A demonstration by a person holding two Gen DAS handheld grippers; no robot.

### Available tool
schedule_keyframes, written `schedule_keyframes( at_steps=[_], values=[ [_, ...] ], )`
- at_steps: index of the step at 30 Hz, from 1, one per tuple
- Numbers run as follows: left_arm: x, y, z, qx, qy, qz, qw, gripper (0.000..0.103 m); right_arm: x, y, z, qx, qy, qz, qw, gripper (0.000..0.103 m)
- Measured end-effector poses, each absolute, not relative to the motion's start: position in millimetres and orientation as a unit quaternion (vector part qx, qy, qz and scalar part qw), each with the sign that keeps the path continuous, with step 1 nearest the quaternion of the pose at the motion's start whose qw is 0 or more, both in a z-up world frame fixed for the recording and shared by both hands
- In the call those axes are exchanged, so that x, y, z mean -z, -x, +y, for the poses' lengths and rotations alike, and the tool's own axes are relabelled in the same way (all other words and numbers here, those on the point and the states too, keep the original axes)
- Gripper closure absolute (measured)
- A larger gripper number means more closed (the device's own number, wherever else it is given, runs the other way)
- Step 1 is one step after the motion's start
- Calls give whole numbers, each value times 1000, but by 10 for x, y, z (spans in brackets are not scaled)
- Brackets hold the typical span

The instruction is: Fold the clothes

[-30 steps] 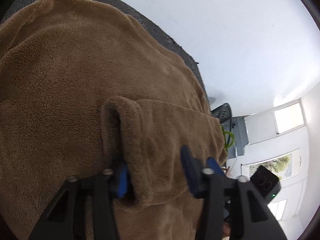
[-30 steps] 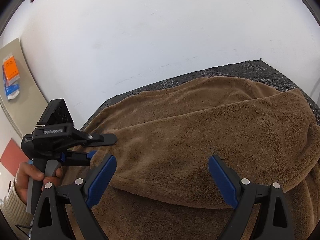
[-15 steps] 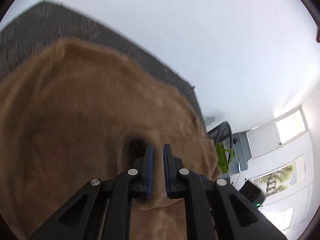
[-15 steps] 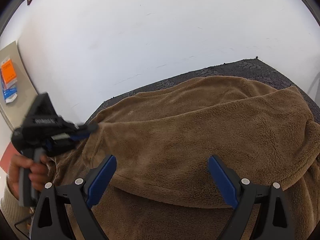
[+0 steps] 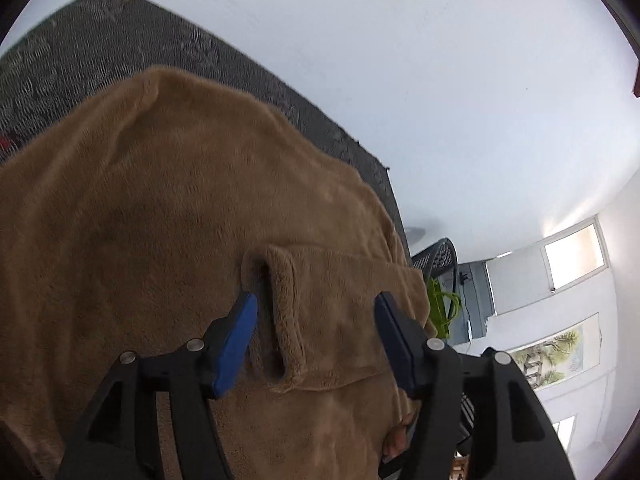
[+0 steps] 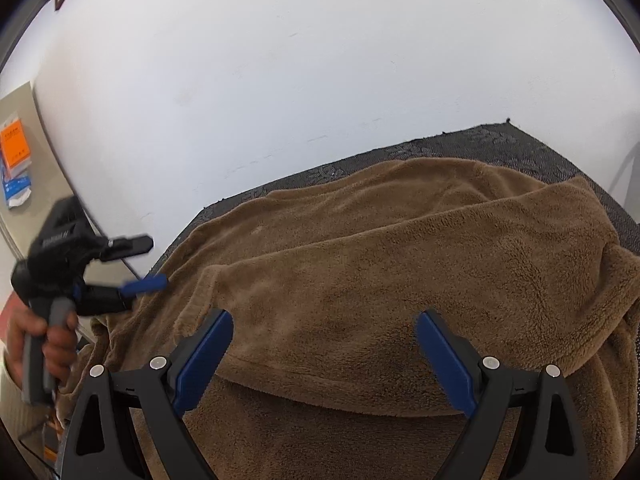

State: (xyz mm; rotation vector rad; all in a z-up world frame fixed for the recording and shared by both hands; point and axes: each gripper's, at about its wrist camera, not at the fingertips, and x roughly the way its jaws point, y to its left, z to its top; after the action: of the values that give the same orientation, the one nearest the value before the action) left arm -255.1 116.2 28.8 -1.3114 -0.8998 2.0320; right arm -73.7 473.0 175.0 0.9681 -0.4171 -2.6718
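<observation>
A brown fleece garment (image 5: pixel 168 240) (image 6: pixel 400 248) lies spread over a dark patterned table cover (image 5: pixel 120 44) (image 6: pixel 500 140). Its sleeve cuff (image 5: pixel 282 312) rests folded onto the body, under the gap of my left gripper (image 5: pixel 316 320). The jaws are opening and the blue pads (image 5: pixel 236 344) do not press on the fleece. In the right wrist view the left gripper (image 6: pixel 140 264) hovers beside the garment's left edge, held by a hand (image 6: pixel 48 332). My right gripper (image 6: pixel 322 316) stands wide open just above a folded edge of the fleece, gripping nothing.
A white wall stands close behind the table. Off the table's right end in the left wrist view are a dark mesh chair (image 5: pixel 438 256), a green object (image 5: pixel 440 304) and windows. A beige panel with an orange label (image 6: pixel 14 144) stands at the left.
The left gripper closed on the sleeve cuff, then opened and drew back and up, leaving the cuff lying on the garment. The right gripper has not moved.
</observation>
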Motion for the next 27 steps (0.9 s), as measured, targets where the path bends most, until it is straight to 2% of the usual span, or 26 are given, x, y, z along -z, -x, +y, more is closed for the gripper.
schedule_keyframes(
  at_steps=[6,9,13,15,20,27],
  values=[
    [-69,2614,1391,-735,512,-335,291,39,-1719,742,4774,919,-338,-153,131,8],
    [-28,2657,1488,-737,519,-323,288,57,-1719,741,4767,919,-339,-150,133,8],
    [57,2704,1571,-734,529,-317,284,86,-1714,724,4765,919,-339,-151,134,8],
    [101,2711,1600,-735,534,-311,281,94,-1710,725,4771,918,-340,-153,134,8],
    [162,2684,1549,-741,533,-311,264,96,-1705,741,4789,917,-342,-156,133,8],
    [-309,2594,1370,-776,476,-314,267,97,-1744,700,4797,922,-331,-154,128,8]
  ],
)
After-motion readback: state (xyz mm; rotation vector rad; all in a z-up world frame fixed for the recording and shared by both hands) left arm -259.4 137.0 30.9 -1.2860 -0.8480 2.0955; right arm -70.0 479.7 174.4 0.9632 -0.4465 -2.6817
